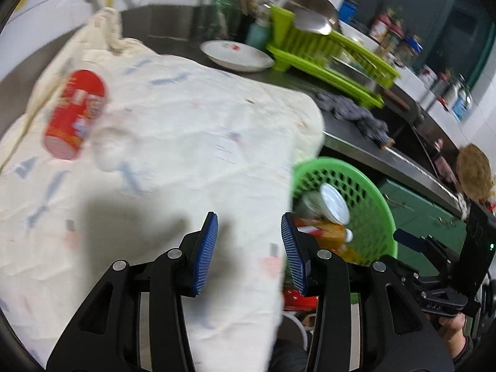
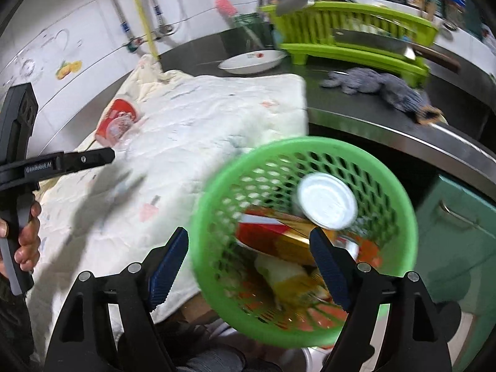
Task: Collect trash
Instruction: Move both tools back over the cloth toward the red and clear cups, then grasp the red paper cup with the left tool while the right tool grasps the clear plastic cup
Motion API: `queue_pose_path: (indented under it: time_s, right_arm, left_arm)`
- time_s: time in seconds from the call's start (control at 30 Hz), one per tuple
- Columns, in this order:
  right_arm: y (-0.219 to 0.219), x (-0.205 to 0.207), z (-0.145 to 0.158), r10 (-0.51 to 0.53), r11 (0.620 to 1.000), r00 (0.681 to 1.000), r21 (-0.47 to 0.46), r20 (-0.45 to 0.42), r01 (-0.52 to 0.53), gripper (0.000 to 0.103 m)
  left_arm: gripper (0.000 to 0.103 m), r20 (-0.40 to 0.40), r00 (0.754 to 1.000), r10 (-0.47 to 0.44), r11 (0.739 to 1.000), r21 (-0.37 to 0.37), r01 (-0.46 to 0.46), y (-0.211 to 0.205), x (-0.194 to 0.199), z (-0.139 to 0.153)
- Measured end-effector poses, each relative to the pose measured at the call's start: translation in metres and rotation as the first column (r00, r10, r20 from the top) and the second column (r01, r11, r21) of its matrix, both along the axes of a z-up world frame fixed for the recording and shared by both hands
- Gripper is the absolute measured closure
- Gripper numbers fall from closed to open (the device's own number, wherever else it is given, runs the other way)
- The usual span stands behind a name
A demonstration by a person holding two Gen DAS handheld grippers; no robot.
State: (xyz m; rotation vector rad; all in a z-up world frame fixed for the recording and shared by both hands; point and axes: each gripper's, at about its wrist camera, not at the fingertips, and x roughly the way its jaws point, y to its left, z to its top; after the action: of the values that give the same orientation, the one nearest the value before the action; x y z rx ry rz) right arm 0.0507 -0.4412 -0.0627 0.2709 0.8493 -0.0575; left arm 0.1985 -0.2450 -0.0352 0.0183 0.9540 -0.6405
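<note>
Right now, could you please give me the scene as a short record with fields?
surface: cream cloth spread over a steel counter
trash left: red cup lying on its side on the cloth
bin: green basket off the cloth's edge, holding a white lid, a red and gold wrapper and other scraps
left tongs: open, empty, over the cloth
right tongs: open, astride the basket's near rim, no pad seen pressing it
background: white plate, green dish rack, grey rag
</note>
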Motion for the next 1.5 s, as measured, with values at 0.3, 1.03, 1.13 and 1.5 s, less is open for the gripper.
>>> queue_pose_path:
  time_s: [0.3,1.03,1.13,1.5]
  right_arm:
    - [0.055,0.061,0.014,0.135,0.991,0.991,-0.020,0.018,-0.134,0.021]
    - [0.179,0.216,0.011,0.422,0.901,0.907,-0.120,0.011,-0.418,0.013]
    - [0.182,0.235,0.003,0.428,0.897,0.904,-0.122,-0.002,-0.425,0.013]
    - [0.184,0.274,-0.015,0.442,0.891,0.897,-0.106,-0.025,-0.442,0.013]
  left_arm:
    - [0.060,0.038,0.989,0.144,0.990,0.009,-0.144,0.073,0.034,0.020]
    - [0.028,0.106,0.930,0.353,0.925,0.108,-0.363,0.167,0.114,0.029]
    - [0.023,0.101,0.926,0.364,0.920,0.114,-0.375,0.167,0.123,0.026]
    - [0.016,0.121,0.918,0.377,0.906,0.160,-0.393,0.159,0.150,0.019]
